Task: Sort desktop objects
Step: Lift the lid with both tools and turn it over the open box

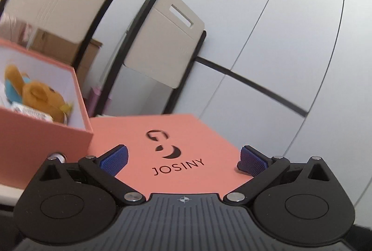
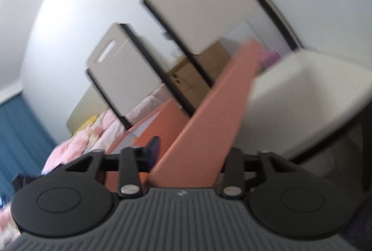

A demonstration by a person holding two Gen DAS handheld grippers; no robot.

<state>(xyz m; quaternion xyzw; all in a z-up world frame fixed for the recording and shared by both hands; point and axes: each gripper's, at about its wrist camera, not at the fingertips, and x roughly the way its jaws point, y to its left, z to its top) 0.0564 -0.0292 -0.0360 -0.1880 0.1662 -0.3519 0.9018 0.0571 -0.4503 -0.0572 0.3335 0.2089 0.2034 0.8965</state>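
In the left wrist view a salmon box lid (image 1: 167, 148) with a black "JOSINY" logo lies flat under my left gripper (image 1: 183, 159), whose blue pads (image 1: 115, 159) stand wide apart above it, holding nothing. To the left the open salmon box (image 1: 44, 139) holds an orange plush toy (image 1: 39, 95) and small packets. In the right wrist view my right gripper (image 2: 193, 151) is closed on the edge of the salmon lid (image 2: 216, 111), which rises tilted between the jaws; the left pad (image 2: 154, 148) shows, the right is hidden. The box (image 2: 162, 121) lies behind.
Two beige chairs with black frames (image 1: 167, 42) stand beyond the table against a grey panelled wall. Cardboard boxes (image 1: 58, 46) sit on the floor behind. The right wrist view shows a white table edge (image 2: 309, 97), pink bedding (image 2: 76, 144) and a blue curtain (image 2: 21, 135).
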